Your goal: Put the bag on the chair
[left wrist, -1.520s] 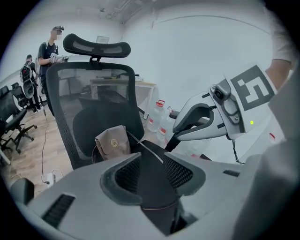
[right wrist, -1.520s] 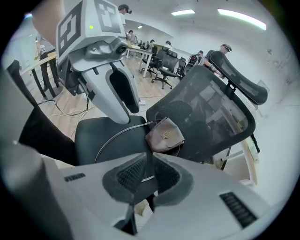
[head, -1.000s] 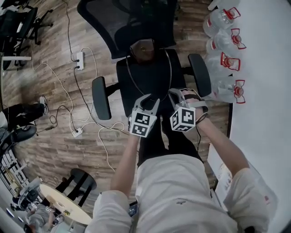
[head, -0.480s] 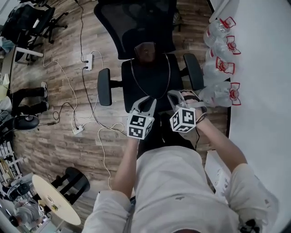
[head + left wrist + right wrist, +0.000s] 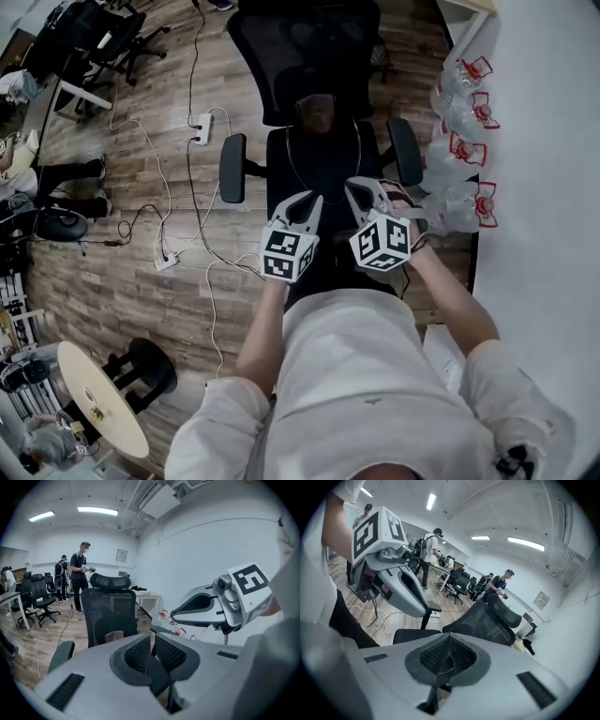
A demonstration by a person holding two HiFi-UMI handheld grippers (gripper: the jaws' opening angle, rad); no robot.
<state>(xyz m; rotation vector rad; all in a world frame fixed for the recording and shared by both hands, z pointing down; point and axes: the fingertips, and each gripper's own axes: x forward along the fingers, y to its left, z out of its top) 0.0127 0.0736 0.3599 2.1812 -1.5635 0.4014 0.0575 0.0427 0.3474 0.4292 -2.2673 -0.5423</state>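
We are drawing both grippers back from the chair [image 5: 323, 178] and up toward ourselves; a second ago they were sitting lower and closer over the seat. The bag [image 5: 319, 112] is not coming with them. It is resting at the back of the seat, against the backrest, with its thin strap lying looped across the cushion in front of it.

The left gripper [image 5: 303, 202] has just been closing its jaws. In the left gripper view they are standing with only a slim gap, and nothing is between them. The right gripper [image 5: 362, 193] is clenched on nothing, its pads meeting in the right gripper view.

We are judging the task as good as done: the bag is lying released on the chair, well apart from both grippers, and looks settled. The bottles [image 5: 461, 141] by the white table are not involved.
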